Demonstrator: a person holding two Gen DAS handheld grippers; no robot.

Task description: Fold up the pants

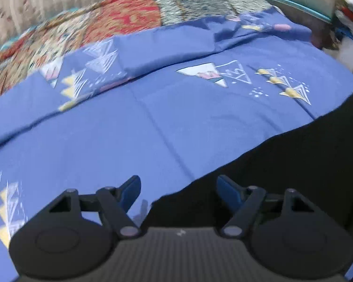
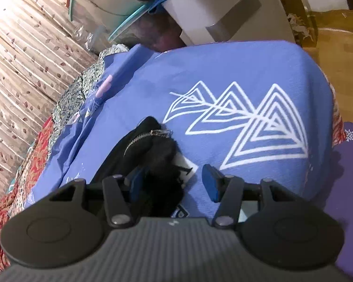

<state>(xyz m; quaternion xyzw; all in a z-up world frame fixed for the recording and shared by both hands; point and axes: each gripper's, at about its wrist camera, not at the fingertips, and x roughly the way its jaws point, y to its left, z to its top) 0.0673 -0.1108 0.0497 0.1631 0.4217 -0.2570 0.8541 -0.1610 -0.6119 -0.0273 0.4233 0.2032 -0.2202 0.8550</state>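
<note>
Two grippers are hanging open over black fabric pants (image 1: 294,164) lying on a blue patterned bedsheet (image 1: 153,129).
Left gripper (image 1: 178,192) is spreading empty at the hem edge; right gripper (image 2: 174,185), at six o'clock, is straddling the zippered waist unpinched, likely readying a regrasp.

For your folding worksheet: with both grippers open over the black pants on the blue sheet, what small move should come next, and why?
Probably close the right gripper on the bunched black pants by the zipper: its jaws stand open with cloth between them, unpinched.
</note>
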